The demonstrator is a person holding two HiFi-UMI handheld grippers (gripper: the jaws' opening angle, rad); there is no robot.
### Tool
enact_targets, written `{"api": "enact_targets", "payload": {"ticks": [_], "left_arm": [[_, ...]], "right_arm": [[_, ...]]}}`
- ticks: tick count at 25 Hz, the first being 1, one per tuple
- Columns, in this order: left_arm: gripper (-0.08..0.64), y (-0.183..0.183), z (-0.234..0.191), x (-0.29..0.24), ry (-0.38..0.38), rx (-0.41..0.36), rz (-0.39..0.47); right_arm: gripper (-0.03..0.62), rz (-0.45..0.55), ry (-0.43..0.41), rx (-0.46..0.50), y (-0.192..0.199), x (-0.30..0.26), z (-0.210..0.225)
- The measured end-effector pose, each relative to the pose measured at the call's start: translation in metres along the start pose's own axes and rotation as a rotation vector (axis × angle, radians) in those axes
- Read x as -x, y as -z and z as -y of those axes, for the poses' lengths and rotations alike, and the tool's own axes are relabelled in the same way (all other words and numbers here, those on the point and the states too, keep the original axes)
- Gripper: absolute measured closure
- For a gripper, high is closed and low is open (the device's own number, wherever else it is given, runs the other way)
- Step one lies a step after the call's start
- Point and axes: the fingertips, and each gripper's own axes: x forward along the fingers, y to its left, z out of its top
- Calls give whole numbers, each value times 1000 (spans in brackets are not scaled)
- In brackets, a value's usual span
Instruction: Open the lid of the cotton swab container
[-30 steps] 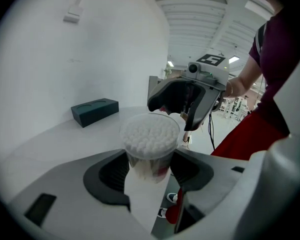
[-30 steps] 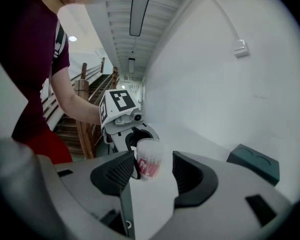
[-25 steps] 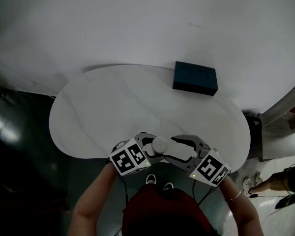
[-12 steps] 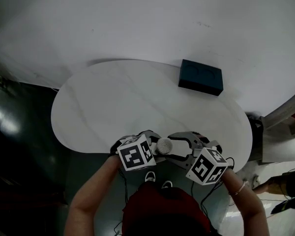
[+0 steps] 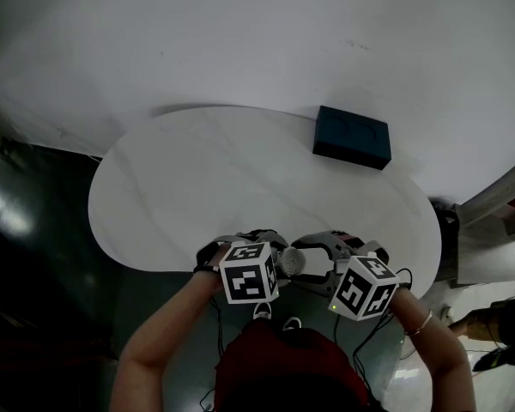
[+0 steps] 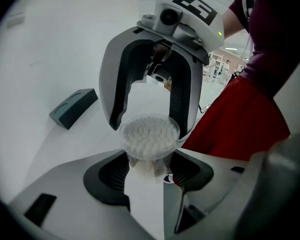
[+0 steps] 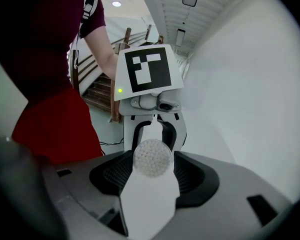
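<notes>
The cotton swab container (image 5: 289, 263) is a small clear round tub packed with white swab tips. It hangs over the near edge of the white table (image 5: 240, 178). My left gripper (image 5: 277, 257) is shut on its lower body (image 6: 150, 136), with a pad on each side. My right gripper (image 5: 302, 263) faces it from the other side, its jaws opening. The tub's round end (image 7: 152, 157) sits between the right pads (image 7: 190, 174) with a small gap on both sides. Whether the lid is on cannot be told.
A dark teal box (image 5: 352, 137) lies at the table's far right, also seen in the left gripper view (image 6: 72, 108). The person's red clothing (image 5: 287, 372) is close below the grippers. A white wall rises behind the table, with dark floor to the left.
The left gripper has rolled so that its marker cube now covers part of the tub. Both grippers have shifted slightly toward the person. The right jaws stand a little wider.
</notes>
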Motion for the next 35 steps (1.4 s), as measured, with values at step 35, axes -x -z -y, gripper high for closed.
{"api": "enact_targets", "payload": {"ticks": [35], "left_arm": [[293,-1,-8,4,-85,-45,86]], "right_arm": [[345,161,-66,-206,-10,8,12]]}}
